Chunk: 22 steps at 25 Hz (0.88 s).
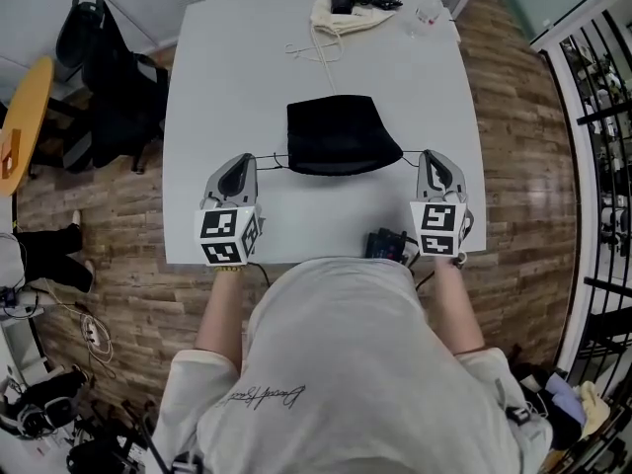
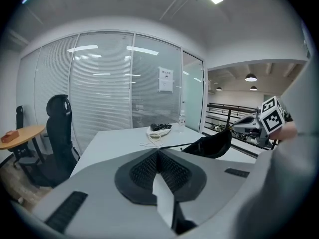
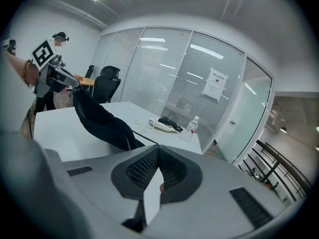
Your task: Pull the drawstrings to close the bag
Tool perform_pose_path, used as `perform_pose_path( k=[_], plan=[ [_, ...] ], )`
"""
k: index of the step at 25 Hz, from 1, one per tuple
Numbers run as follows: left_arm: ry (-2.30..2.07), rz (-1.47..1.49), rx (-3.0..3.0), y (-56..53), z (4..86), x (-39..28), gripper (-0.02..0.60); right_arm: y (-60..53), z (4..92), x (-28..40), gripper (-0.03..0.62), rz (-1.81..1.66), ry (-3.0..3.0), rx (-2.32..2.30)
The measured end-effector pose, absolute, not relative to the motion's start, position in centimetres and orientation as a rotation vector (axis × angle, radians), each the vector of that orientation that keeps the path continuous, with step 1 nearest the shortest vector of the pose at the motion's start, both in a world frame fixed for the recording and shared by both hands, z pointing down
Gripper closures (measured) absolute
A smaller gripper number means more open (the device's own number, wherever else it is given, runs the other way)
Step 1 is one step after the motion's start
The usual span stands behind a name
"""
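A black drawstring bag (image 1: 339,133) lies in the middle of the white table (image 1: 217,67), its mouth toward me. One thin black drawstring (image 1: 272,159) runs from its left corner into my left gripper (image 1: 240,162). The other drawstring (image 1: 407,158) runs from its right corner into my right gripper (image 1: 434,158). Both grippers sit level with the bag's mouth, one on each side. In the left gripper view the jaws (image 2: 158,151) are shut on the string (image 2: 177,146), which leads to the bag (image 2: 212,144). In the right gripper view the jaws (image 3: 158,147) are shut on the string (image 3: 144,139).
At the table's far edge lie a cream cloth bag (image 1: 341,18) with a black item on it and a water bottle (image 1: 430,10). A black device (image 1: 387,245) sits at the near edge. A black office chair (image 1: 109,77) and an orange round table (image 1: 25,117) stand left.
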<state>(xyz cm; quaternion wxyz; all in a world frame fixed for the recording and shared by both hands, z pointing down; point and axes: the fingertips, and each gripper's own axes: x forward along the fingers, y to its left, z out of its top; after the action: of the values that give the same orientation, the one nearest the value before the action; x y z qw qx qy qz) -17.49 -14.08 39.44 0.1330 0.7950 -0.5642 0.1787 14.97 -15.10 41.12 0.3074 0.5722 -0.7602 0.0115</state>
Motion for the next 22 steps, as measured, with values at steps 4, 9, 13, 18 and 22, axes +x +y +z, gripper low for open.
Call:
perform_pose_path(
  k=[4, 9, 13, 18, 22],
  plan=[
    [-1.693, 0.551, 2.278, -14.2, 39.4, -18.5, 0.57, -15.3, 41.5, 16.0, 0.571, 0.066, -1.978, 1.568],
    [-1.725, 0.556, 2.23, -14.2, 39.8, -19.6, 0.571, -15.7, 42.0, 17.7, 0.571, 0.147, -1.945, 1.643],
    [-1.745, 0.55, 2.201, -14.2, 40.0, -20.4, 0.571, -15.9, 41.8, 18.5, 0.571, 0.091, -1.904, 1.645],
    [-1.748, 0.523, 2.172, -14.1, 40.1, -20.9, 0.571, -15.6, 41.9, 19.5, 0.571, 0.091, -1.88, 1.665],
    [-1.753, 0.522, 2.166, -13.9, 40.1, -21.3, 0.571, -15.5, 41.8, 20.4, 0.571, 0.124, -1.868, 1.7]
  ],
)
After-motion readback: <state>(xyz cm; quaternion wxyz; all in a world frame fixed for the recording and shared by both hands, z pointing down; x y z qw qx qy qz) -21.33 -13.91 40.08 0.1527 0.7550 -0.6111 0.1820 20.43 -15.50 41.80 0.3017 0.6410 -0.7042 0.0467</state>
